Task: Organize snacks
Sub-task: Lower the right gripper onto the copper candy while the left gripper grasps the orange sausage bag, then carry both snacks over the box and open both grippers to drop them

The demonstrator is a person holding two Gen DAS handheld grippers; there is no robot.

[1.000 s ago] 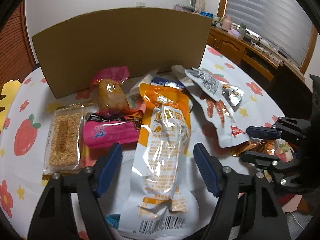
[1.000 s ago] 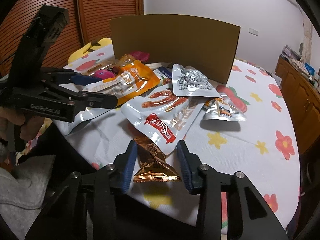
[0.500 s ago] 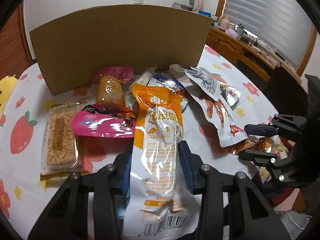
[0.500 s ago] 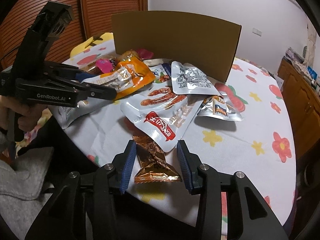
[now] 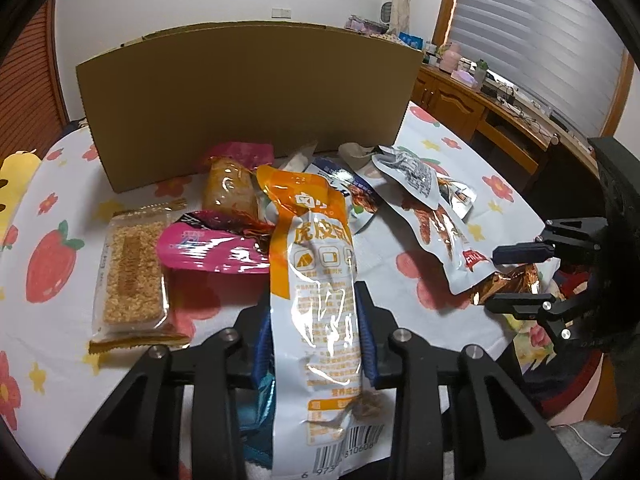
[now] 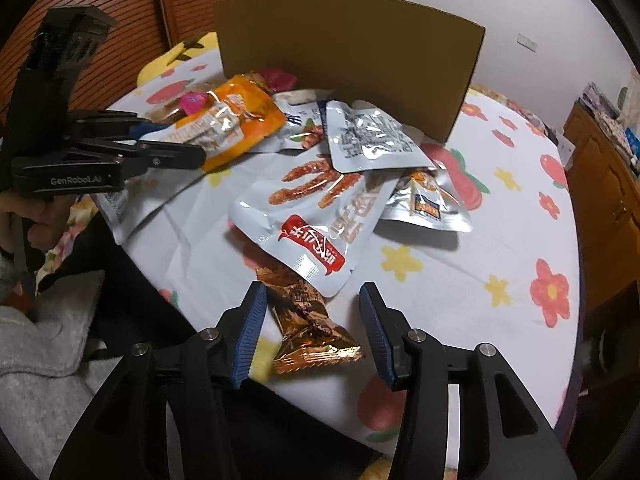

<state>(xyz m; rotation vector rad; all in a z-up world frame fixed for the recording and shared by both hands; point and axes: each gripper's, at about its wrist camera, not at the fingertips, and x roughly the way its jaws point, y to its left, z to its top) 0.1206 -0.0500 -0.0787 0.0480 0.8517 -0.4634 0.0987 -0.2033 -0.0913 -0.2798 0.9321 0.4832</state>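
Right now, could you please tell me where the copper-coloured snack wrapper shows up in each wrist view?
Left wrist view: copper wrapper at the right edge, between the right gripper's opening jaws.
Right wrist view: bottom centre, between the blue pads, untouched.
Shared landmark: the cardboard box behind the pile.

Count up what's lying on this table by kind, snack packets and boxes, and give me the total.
Snack packets: 9 clearly seen; others may be hidden underneath
Cardboard box: 1
Total: 10
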